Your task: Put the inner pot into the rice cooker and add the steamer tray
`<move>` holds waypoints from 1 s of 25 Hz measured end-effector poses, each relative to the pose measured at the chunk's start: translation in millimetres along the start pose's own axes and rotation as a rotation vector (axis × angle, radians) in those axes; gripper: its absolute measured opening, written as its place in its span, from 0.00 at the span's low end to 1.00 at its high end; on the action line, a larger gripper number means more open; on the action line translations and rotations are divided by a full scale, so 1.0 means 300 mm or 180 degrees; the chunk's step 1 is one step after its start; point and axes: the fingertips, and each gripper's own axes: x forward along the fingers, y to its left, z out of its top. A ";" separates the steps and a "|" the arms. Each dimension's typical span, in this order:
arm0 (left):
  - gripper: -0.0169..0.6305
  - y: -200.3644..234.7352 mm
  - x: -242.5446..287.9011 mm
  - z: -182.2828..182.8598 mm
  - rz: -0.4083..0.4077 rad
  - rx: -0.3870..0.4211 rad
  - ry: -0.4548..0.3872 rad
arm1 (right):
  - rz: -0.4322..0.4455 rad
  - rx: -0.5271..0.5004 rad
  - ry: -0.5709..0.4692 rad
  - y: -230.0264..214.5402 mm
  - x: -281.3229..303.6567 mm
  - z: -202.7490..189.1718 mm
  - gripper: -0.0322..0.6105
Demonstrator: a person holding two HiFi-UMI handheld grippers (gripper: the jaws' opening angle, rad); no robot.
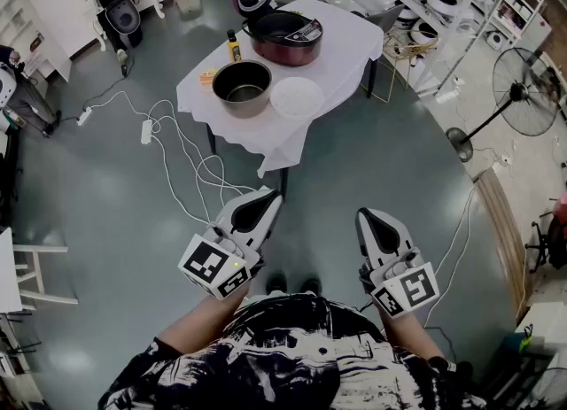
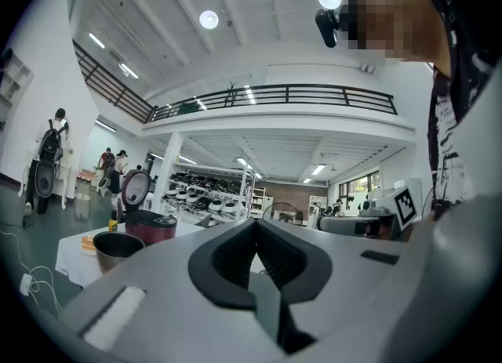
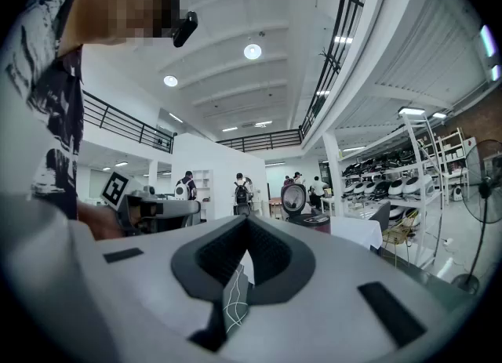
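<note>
Head view: inner pot (image 1: 242,88) and steamer tray (image 1: 296,96) side by side on the white-clothed bench (image 1: 350,41), in front of the open rice cooker (image 1: 285,38); cables (image 1: 177,147) loop over the grey floor (image 1: 399,169) beside it.
Left gripper view: left claw (image 2: 255,224) closed, empty.
Right gripper view: right claw (image 3: 245,224) closed, empty.

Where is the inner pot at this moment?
In the head view the inner pot stands on the white table, just left of the steamer tray and in front of the open rice cooker.

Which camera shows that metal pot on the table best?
The head view: it looks down into the inner pot. The left gripper view shows only its side, far off; the right gripper view misses it.
</note>
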 end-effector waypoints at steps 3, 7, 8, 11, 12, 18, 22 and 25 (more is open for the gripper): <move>0.03 -0.005 -0.007 -0.001 -0.0012 -0.0002 -0.0001 | 0.0014 -0.0005 0.0002 0.011 -0.003 0.001 0.03; 0.03 -0.008 -0.008 0.001 -0.0028 -0.0001 0.0007 | 0.0032 -0.0004 0.0008 0.017 -0.005 0.004 0.03; 0.03 -0.007 -0.006 0.002 -0.0029 0.0000 0.0011 | 0.0031 -0.0003 0.0008 0.016 -0.004 0.005 0.03; 0.03 0.001 -0.004 0.002 -0.0031 -0.0002 0.0010 | 0.0037 0.0001 -0.0005 0.013 0.001 0.006 0.03; 0.03 0.002 -0.005 0.001 -0.0032 -0.0002 0.0006 | 0.0055 0.0025 -0.0031 0.014 0.001 0.006 0.03; 0.03 -0.012 -0.008 0.001 -0.0042 -0.0016 -0.0001 | 0.0141 0.0153 -0.0435 0.007 -0.004 0.055 0.83; 0.03 -0.024 0.003 -0.010 -0.0073 -0.0022 0.0001 | 0.0163 0.0061 -0.0456 0.008 -0.017 0.061 0.89; 0.03 -0.035 0.028 -0.013 -0.0075 -0.0038 0.0015 | 0.0193 0.0070 -0.0422 0.000 -0.027 0.054 0.89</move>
